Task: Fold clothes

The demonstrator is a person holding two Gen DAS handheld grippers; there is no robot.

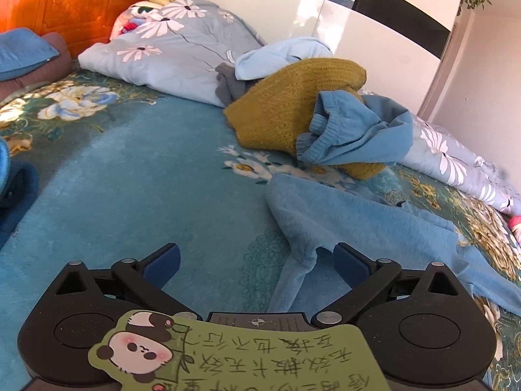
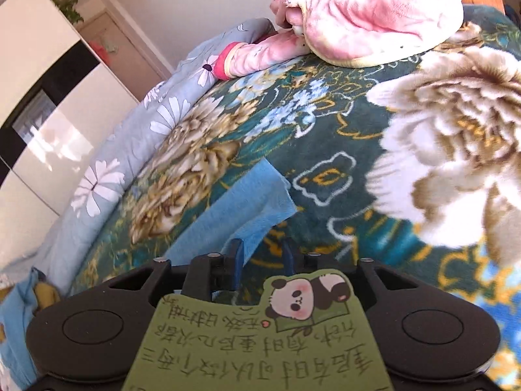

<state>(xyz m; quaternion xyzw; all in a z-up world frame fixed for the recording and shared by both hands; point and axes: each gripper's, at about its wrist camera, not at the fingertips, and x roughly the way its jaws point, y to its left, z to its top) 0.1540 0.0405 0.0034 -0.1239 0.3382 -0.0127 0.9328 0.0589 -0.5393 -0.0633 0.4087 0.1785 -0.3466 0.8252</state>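
Two quilts (image 1: 169,52) – one mustard sweater (image 1: 293,104) – one pink garment (image 2: 358,16).

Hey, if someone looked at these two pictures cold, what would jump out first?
Probably the mustard knit sweater heaped with blue clothes mid-bed, behind the light blue garment spread before the open left gripper. In the right view, the pink fleece garment lies at the blanket's far edge.

- A green panda card (image 1: 228,352) lies on the left gripper body at 6 o'clock. It bears handwritten Chinese lines, seen upside down; "也不行" can be made out, the rest not surely.
- A like card (image 2: 257,335) sits on the right gripper body at 6 o'clock, also handwritten Chinese upside down; "重启" shows, the rest unclear.
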